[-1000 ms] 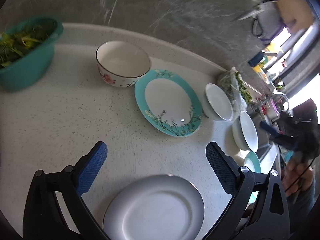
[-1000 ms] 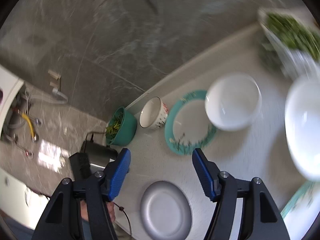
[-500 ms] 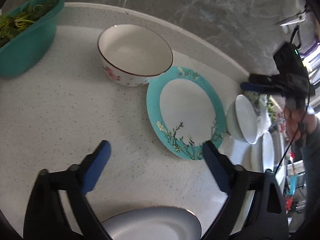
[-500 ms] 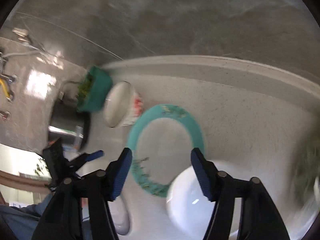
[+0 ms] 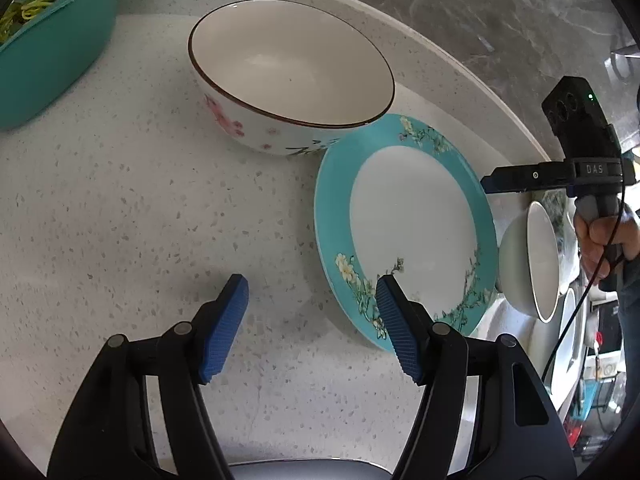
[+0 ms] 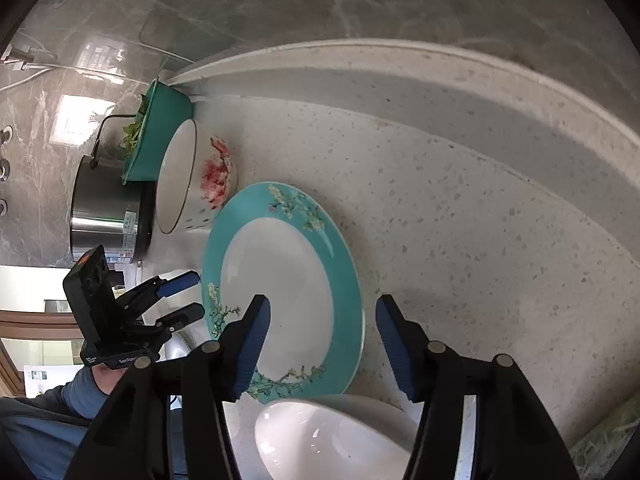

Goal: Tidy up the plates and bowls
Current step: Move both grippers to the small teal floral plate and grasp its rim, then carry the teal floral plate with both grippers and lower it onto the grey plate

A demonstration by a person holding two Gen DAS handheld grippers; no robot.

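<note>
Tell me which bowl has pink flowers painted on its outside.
The brown-rimmed bowl beside the teal plate. The plain white bowl has no pattern, and the teal bowl holds greens.

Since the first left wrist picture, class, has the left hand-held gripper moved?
Yes. The left hand-held gripper has come closer to the flowered bowl and the teal plate; its jaws have been closing, nothing between them.
</note>
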